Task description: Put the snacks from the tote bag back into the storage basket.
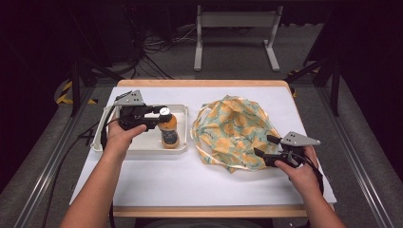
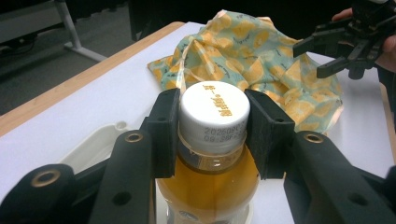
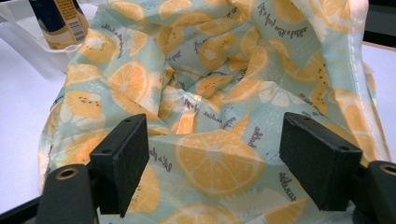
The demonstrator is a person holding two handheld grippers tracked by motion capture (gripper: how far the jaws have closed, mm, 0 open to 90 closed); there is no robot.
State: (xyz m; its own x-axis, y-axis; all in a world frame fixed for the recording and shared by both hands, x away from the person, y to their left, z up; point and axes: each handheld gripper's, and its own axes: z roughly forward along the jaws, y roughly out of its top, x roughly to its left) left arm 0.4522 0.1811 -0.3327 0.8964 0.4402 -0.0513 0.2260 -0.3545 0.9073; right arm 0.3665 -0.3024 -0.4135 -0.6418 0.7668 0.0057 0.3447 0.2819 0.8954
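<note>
Left hand-held gripper [image 2: 214, 135] was clamped on the white cap of the bottle [image 1: 168, 129], which stood upright in the white tray [image 1: 142, 147] on the worktop [image 1: 199, 175]. Right hand-held gripper [image 1: 266, 148] hung w/ jaws spread over the near edge of the citrus-print bag [image 1: 233, 126], gripping nothing. Likely step: bottle into bag. Best lift straight up, keep it vertical; cap grip could slip. Right should pinch the rim and hold the mouth wide first.
</note>
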